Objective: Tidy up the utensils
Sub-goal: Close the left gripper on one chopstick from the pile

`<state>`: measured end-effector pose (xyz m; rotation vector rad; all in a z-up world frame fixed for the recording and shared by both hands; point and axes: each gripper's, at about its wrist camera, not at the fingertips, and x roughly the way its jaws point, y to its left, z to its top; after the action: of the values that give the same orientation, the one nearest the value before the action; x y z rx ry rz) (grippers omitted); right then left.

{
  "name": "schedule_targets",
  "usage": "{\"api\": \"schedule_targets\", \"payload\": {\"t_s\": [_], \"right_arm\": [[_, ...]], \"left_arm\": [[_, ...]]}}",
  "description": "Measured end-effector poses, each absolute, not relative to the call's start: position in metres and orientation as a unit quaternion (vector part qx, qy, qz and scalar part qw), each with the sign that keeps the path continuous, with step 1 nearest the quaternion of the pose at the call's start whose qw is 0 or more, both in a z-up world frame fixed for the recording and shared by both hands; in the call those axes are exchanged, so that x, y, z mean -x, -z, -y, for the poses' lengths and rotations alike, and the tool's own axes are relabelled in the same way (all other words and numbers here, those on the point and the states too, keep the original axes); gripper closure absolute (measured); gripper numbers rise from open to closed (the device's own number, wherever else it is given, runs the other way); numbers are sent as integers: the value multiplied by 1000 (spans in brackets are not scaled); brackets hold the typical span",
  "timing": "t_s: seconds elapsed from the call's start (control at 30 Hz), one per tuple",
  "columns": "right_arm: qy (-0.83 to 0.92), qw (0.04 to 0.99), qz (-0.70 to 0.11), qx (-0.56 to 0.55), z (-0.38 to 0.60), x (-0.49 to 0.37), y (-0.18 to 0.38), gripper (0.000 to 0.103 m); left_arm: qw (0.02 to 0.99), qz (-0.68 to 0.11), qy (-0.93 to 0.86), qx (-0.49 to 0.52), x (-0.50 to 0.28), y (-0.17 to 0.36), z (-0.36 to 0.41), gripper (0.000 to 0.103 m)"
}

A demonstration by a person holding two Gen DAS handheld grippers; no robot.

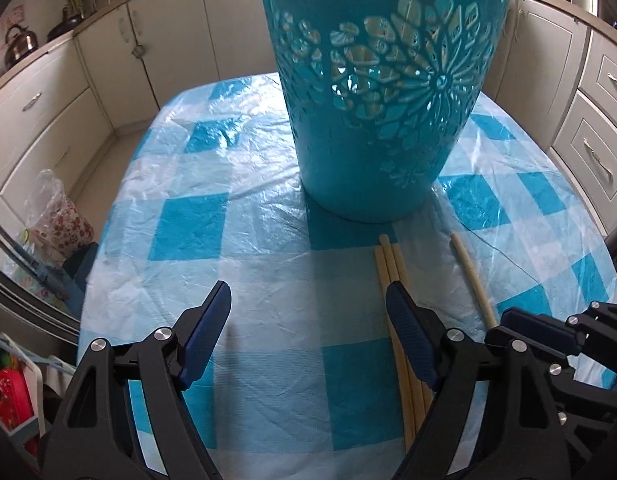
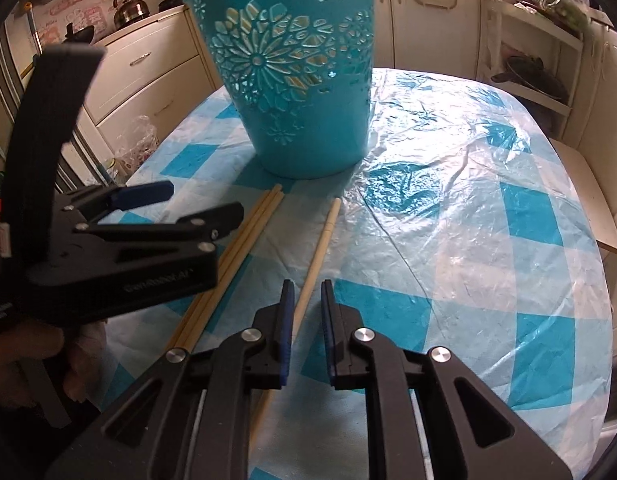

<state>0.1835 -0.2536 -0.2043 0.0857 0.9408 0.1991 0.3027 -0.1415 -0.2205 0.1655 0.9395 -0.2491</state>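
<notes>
Right hand-held gripper (image 2: 307, 304), low in the middle of its own view, has its jaws narrowed around the single chopstick (image 2: 321, 242) lying apart on the checked counter (image 2: 488, 220), though a gap still shows, so no firm hold yet. Left hand-held gripper (image 1: 308, 312) gapes wide beside the bundle of three chopsticks (image 1: 388, 258). The pick-up step seems in hand; next each must pinch, lift and tip its sticks into the teal basket (image 2: 304, 92) above.

Left gripper (image 1: 308, 312) and right gripper (image 2: 307, 304): black angular frames, blue ribbed pads, round silver pivot screws, faint white lettering.
</notes>
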Motion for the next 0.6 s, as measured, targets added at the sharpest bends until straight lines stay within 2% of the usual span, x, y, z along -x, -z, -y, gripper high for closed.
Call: {"api": "schedule_targets", "payload": {"t_s": [0.27,0.47,0.6], "right_arm": [[-91,889,-448,-45,259,-184,201,83],[-88,889,-447,-38,253,-187,201,80],[-89,890,-446,-37,253,-189,200,78]], "left_arm": [[880,-449,126,-88,-303,218,148,27],[876,-455,134,-84,-306,218,149,37],[872,-465,135,-71,-309,220,142,40]]}}
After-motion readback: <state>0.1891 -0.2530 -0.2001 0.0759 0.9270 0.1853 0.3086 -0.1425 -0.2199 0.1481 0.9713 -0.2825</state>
